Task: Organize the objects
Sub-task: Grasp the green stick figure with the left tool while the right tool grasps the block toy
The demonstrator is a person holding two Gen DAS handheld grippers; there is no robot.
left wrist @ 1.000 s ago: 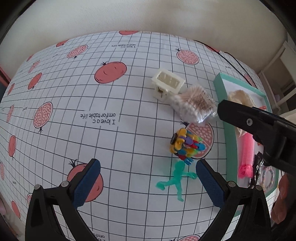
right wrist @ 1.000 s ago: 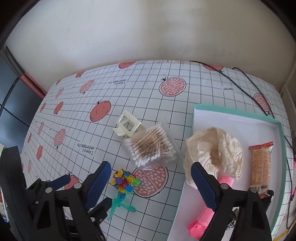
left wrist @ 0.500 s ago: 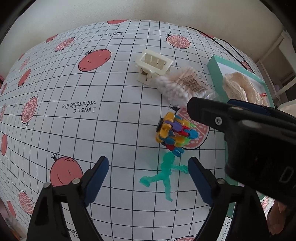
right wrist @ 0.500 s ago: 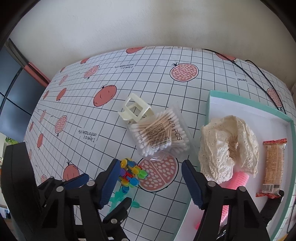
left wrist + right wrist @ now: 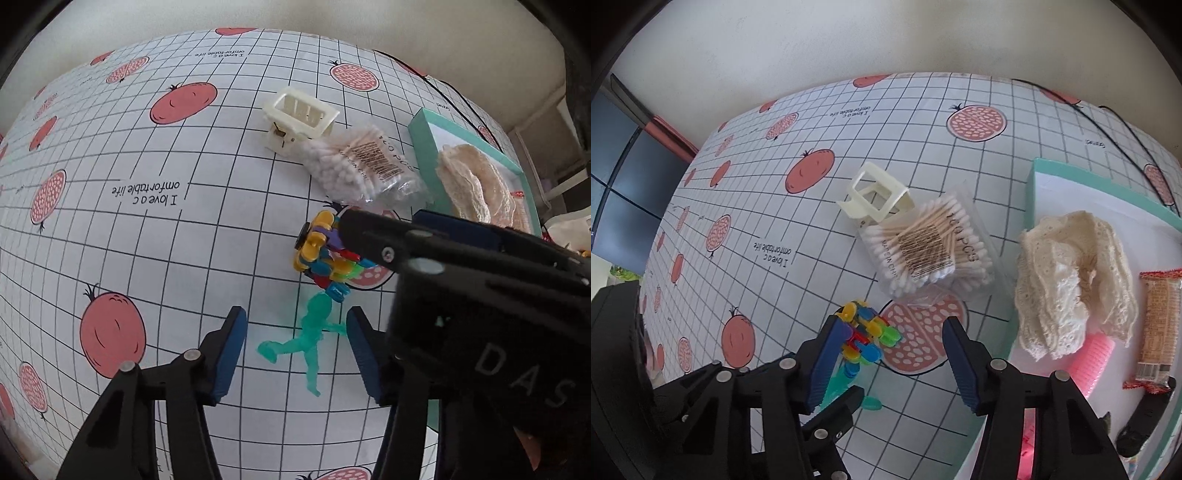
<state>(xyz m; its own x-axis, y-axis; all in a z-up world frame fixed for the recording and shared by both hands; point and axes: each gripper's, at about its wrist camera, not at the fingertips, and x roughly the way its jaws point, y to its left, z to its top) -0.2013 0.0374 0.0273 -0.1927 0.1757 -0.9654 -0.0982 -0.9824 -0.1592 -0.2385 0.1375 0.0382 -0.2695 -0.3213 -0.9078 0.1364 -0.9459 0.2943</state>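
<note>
Teal figure (image 5: pixel 310 338) between hand-held gripper (image 5: pixel 295 354) pads — untouched

Looks like a home, prob. a living/dining rm — table under a wipe-clean grid tablecloth (image 5: pixel 849 122) w/ pomegranate prints & "I love a comfortable life". Household odds on it: cotton swabs (image 5: pixel 931 247), lace cloth (image 5: pixel 1067 284), snack bar (image 5: pixel 1158 325). Plain wall (image 5: pixel 868 40) behind.

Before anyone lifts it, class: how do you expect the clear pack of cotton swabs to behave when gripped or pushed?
The pack of cotton swabs probably weighs little: it holds only thin sticks with cotton tips. Its clear wrapper looks glossy and loose at the edges, so it may crinkle, give or slip under pressure. Lying flat on the tablecloth, it should slide rather than roll.
</note>
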